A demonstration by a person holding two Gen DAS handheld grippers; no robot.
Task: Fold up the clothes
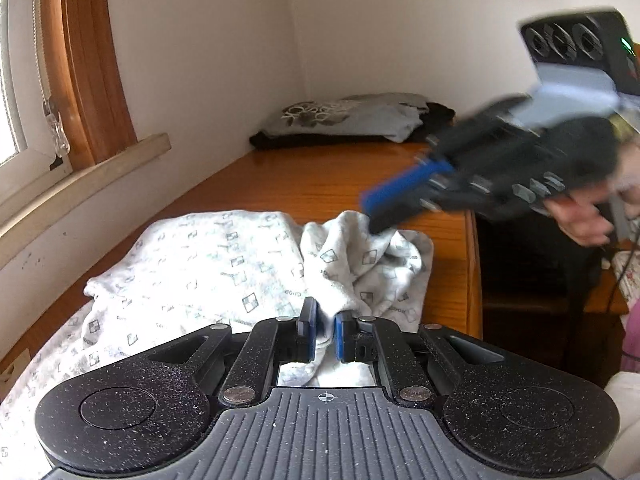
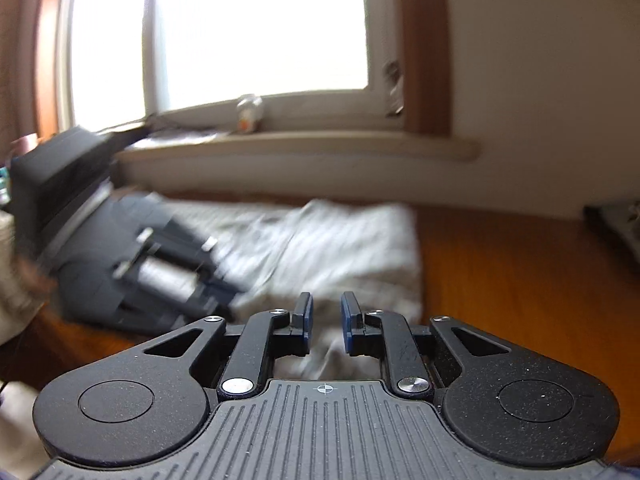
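Left wrist view gave me the clearest read: my left gripper (image 1: 325, 330) had its blue pads drawn close and pinched a bunched fold of the patterned white garment (image 1: 208, 264) between them. Just beyond the fingertips the cloth spread out to the left in a flat layer and rose into a crumpled heap straight ahead, all lying on the wooden tabletop (image 1: 320, 176). Further ahead and to the right, my right gripper (image 1: 372, 216) came in smeared by motion; its tips met the top of the heap, but I could not tell whether they had closed on fabric. A hand (image 1: 580, 220) on its handle was cut off by the frame edge. Farthest off, in the corner, sat a pile of folded clothes (image 1: 352, 120).

Right wrist view was heavily blurred. The right gripper's fingers (image 2: 347, 318) stood slightly apart with pale cloth behind the gap, grip unclear. Ahead lay the garment as a streaked shape, the left gripper to the left of it, and beyond them a window (image 2: 256, 28) blown out to white.
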